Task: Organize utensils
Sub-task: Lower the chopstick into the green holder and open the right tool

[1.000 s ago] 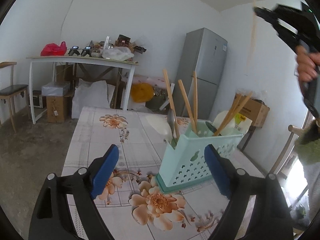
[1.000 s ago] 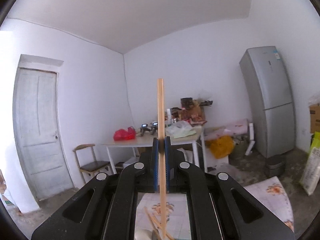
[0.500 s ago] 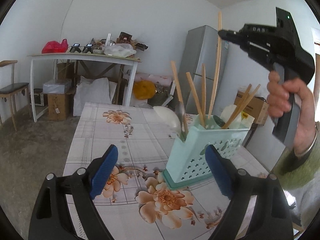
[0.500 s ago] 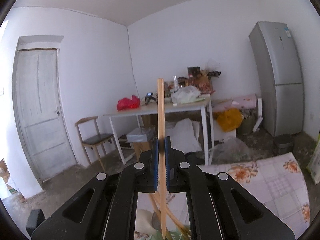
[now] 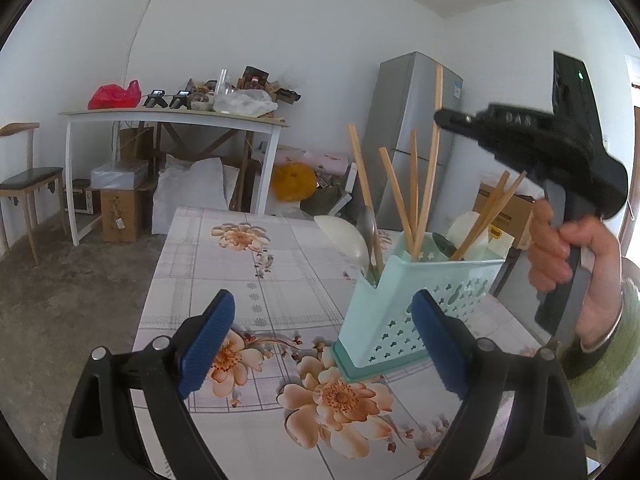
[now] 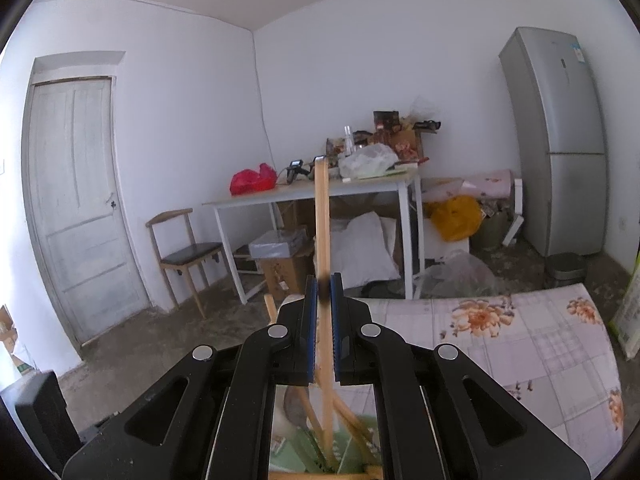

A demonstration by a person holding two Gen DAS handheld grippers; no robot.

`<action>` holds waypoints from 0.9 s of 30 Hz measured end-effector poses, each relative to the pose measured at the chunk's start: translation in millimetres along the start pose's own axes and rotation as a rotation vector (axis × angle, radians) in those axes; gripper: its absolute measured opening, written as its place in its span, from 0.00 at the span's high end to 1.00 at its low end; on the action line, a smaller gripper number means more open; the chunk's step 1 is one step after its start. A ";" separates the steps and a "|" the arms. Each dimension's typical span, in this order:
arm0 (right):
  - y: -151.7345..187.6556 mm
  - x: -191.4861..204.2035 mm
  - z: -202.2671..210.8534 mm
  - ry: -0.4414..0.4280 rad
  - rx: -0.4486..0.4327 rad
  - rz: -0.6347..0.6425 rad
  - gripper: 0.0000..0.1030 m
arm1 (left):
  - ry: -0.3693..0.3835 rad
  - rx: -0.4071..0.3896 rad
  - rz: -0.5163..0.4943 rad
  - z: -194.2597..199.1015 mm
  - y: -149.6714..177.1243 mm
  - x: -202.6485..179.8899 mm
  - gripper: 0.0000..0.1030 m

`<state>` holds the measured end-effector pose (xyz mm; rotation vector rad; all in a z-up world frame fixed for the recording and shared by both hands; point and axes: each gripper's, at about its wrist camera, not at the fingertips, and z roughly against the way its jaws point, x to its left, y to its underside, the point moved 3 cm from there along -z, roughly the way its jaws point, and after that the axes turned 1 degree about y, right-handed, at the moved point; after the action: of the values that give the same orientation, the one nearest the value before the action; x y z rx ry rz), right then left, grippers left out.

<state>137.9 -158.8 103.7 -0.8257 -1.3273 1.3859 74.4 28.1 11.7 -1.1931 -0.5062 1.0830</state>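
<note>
1. Your right gripper [image 6: 323, 296] is closed on a long, thin wooden chopstick [image 6: 322, 220].
2. The chopstick stands almost straight up, and its low end is inside the pale green plastic basket with holes [image 5: 404, 300].
3. More wooden sticks [image 5: 396, 200] lean in that basket.
4. The basket stands on the flower-cloth bench [image 5: 248, 280].
5. Your left gripper [image 5: 323, 344] is wide open, holds nothing, and hangs over the bench near the basket.
</note>
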 end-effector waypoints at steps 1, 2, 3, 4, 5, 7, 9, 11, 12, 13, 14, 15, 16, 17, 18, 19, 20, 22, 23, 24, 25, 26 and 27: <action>1.4 0.2 2.9 0.000 -0.006 0.004 0.94 | -0.001 -0.001 0.000 0.2 -0.2 -0.2 0.15; 3.2 -0.4 1.0 -0.002 -0.007 0.005 0.94 | -0.003 0.000 -0.002 0.1 -0.4 -0.8 0.15; 3.4 -0.6 2.3 -0.004 -0.004 0.003 0.94 | -0.005 0.002 -0.003 -0.2 -0.4 -1.3 0.15; 3.5 -0.8 3.4 -0.004 -0.001 0.003 0.94 | -0.006 0.003 -0.004 -0.6 0.2 -2.3 0.14; 4.0 -1.5 3.8 -0.003 0.001 0.003 0.94 | -0.008 0.004 -0.003 -0.5 0.3 -3.0 0.14; 4.1 -1.6 9.2 -0.005 0.004 0.000 0.88 | -0.009 0.005 -0.001 -0.4 -0.1 -4.4 0.14; -0.6 -2.4 17.5 -0.010 -0.014 -0.009 0.79 | -0.010 0.004 -0.004 0.6 -0.7 -7.3 0.14; -6.3 -2.7 34.2 -0.018 -0.047 -0.020 0.74 | -0.011 0.000 -0.015 2.5 -1.7 -11.4 0.12; -9.2 -2.7 41.9 -0.019 -0.063 -0.022 0.71 | -0.013 -0.002 -0.019 2.7 -2.3 -14.1 0.12; -12.5 -2.5 51.4 -0.019 -0.082 -0.020 0.67 | -0.013 -0.006 -0.025 4.1 -3.1 -17.1 0.11; -14.8 -2.9 58.7 -0.017 -0.098 -0.019 0.65 | -0.013 -0.008 -0.028 5.0 -3.5 -19.4 0.10; -18.1 -2.4 70.6 -0.016 -0.120 -0.018 0.61 | -0.012 -0.012 -0.032 6.3 -4.4 -22.9 0.10; -20.6 -1.9 83.4 -0.017 -0.141 -0.017 0.58 | -0.013 -0.015 -0.034 7.4 -5.4 -26.0 0.08; -22.0 -1.7 96.0 -0.015 -0.159 -0.016 0.56 | -0.014 -0.016 -0.036 8.3 -6.5 -30.1 0.07; -22.3 -2.6 103.3 -0.010 -0.170 -0.016 0.53 | -0.014 -0.014 -0.039 8.6 -7.0 -33.0 0.07; -20.9 -3.0 113.5 0.000 -0.180 -0.014 0.50 | -0.014 -0.010 -0.043 8.7 -7.5 -37.4 0.06; -18.7 -4.1 118.6 0.009 -0.182 -0.013 0.48 | -0.013 -0.005 -0.047 8.6 -7.8 -41.9 0.06; -7.9 -7.6 131.7 0.041 -0.172 -0.023 0.43 | -0.007 0.004 -0.053 9.1 -7.3 -49.8 0.06; 1.6 -10.0 136.1 0.057 -0.150 -0.037 0.42 | -0.010 0.007 -0.057 9.1 -6.5 -54.3 0.06; 8.8 -12.3 135.9 0.069 -0.129 -0.046 0.40 | -0.012 0.012 -0.059 8.6 -5.5 -57.0 0.06; 20.2 -14.9 135.3 0.095 -0.096 -0.056 0.38 | -0.010 0.022 -0.061 7.6 -3.8 -61.2 0.06; 32.6 -17.5 133.7 0.125 -0.059 -0.065 0.38 | -0.009 0.035 -0.063 6.2 -2.0 -65.1 0.06; 42.2 -19.6 132.4 0.143 -0.031 -0.072 0.36 | -0.012 0.044 -0.063 5.5 -0.5 -67.6 0.06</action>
<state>9.6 -210.9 81.0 -0.8732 -1.2579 1.2304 40.5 -28.2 28.2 -1.1260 -0.5231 1.0429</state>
